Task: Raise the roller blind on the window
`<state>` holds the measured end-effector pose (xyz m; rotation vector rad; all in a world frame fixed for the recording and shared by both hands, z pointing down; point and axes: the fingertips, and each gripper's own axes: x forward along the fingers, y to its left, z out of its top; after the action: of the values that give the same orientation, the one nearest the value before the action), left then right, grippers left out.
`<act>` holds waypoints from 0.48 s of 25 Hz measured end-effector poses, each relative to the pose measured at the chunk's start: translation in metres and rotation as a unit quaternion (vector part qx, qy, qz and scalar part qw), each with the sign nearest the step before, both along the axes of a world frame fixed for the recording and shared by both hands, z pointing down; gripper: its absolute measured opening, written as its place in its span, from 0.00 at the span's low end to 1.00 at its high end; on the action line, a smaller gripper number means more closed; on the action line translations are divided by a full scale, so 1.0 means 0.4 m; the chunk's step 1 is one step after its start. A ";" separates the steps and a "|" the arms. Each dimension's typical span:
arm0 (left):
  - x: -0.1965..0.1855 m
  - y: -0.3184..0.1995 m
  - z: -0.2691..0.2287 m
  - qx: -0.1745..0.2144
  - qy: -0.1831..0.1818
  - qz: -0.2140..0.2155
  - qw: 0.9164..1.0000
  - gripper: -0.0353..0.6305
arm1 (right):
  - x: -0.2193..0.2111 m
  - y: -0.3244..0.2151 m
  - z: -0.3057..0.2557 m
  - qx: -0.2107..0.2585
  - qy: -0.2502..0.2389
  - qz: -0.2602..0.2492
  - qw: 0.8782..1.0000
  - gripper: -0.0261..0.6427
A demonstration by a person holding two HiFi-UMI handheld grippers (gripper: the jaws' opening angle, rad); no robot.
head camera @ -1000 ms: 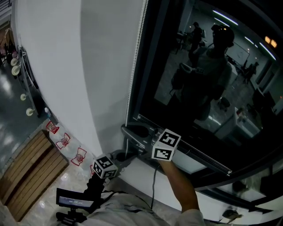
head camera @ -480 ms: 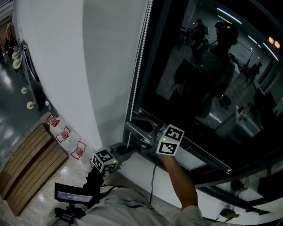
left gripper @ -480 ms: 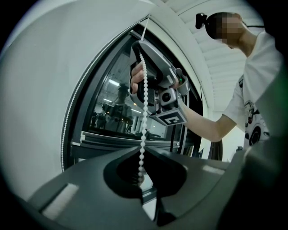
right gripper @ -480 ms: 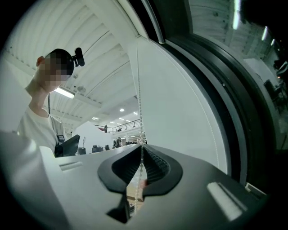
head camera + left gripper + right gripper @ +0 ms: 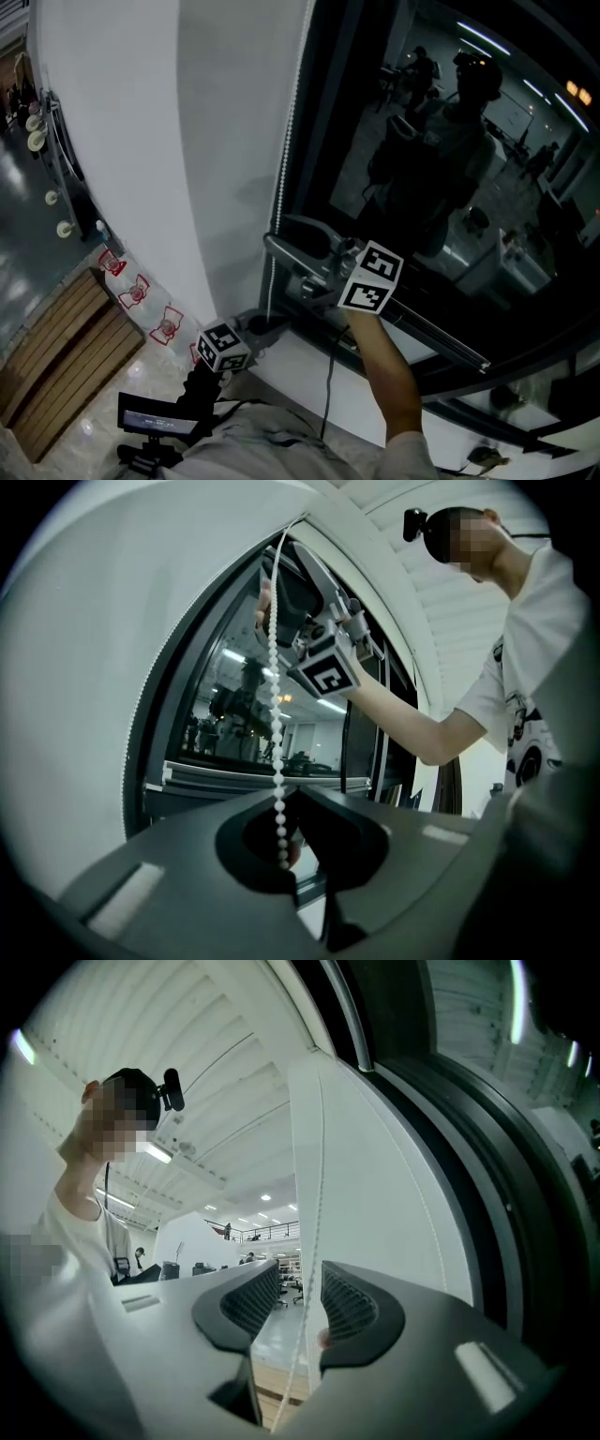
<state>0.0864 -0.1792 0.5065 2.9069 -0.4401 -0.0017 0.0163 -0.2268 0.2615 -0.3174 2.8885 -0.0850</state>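
Right tool [image 5: 279, 236] higher up bead chain [image 5: 291, 122], jaws newly apart around it.

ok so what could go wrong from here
Only the left gripper is shut on the bead chain; if it slips, the chain could run back. The right gripper has just been opening its jaws, with the chain loose between them, so its next closing could miss the thin chain.
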 end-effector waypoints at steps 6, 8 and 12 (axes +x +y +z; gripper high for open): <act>-0.004 0.002 0.013 -0.002 -0.003 0.000 1.000 0.05 | -0.012 -0.007 -0.167 0.065 -0.007 -0.004 0.998 0.23; -0.005 -0.001 0.017 -0.003 -0.005 -0.001 1.000 0.05 | -0.015 -0.007 -0.228 0.086 -0.014 -0.006 0.996 0.23; -0.006 0.004 0.025 -0.006 -0.007 0.000 1.000 0.05 | -0.016 -0.004 -0.323 0.128 -0.019 -0.001 0.992 0.22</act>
<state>0.0841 -0.1775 0.5165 2.8960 -0.4412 0.0219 0.0099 -0.2283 0.1323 -0.2609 2.8179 0.2753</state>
